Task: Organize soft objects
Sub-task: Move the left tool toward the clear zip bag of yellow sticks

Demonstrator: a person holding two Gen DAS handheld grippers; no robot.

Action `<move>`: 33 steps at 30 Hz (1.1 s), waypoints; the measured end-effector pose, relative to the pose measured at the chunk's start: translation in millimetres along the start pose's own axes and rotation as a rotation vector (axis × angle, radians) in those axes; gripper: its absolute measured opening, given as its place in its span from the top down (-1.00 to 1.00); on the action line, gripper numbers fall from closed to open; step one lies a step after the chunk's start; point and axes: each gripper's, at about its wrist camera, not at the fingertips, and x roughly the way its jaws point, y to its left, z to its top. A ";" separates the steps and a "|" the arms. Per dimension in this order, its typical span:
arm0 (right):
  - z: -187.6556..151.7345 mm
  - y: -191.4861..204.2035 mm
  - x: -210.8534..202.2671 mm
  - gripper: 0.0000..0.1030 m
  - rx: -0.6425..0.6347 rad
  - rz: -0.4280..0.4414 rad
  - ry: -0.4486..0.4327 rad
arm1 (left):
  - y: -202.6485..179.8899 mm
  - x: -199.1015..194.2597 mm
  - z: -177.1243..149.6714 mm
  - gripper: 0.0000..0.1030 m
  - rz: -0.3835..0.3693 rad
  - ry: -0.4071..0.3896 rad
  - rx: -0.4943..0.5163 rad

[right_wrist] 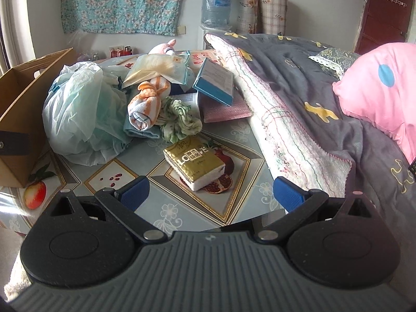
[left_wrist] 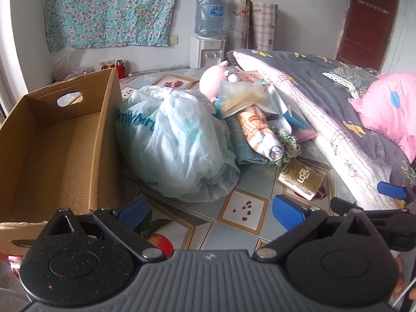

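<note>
Hand-held gripper [right_wrist: 210,195] open, gold tissue pack [right_wrist: 195,163] flat

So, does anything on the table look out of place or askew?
Yes. The blue box lies tilted, propped on other items instead of flat. The quilt spills from the right over the table edge. The soft things sit in a loose heap beside the carton, which is empty. Nothing looks damaged or spilled.

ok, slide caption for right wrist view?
Open right gripper hovers before gold tissue pack; clutter, cardboard box beyond.
</note>
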 end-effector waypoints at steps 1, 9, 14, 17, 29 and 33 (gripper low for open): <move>0.6 -3.9 0.4 -0.98 0.006 0.005 -0.003 | -1.4 0.8 2.7 -1.00 -0.010 -0.012 0.000; 38.0 -28.1 3.2 -0.98 0.018 0.007 -0.107 | -16.7 5.7 41.7 -0.99 0.022 -0.156 0.050; 78.2 -39.2 15.8 -0.97 0.013 0.044 -0.140 | -23.9 23.4 68.4 -0.96 0.030 -0.212 0.062; 108.4 -44.3 28.0 -0.96 0.012 0.090 -0.147 | -32.1 39.5 79.7 -0.88 0.037 -0.236 0.098; 218.6 -26.4 123.0 -0.51 0.029 0.385 -0.026 | -58.6 115.4 105.7 -0.06 -0.010 -0.170 0.174; 232.0 -18.1 168.0 -0.22 0.055 0.440 0.079 | -53.3 134.9 111.1 0.27 -0.018 -0.127 0.144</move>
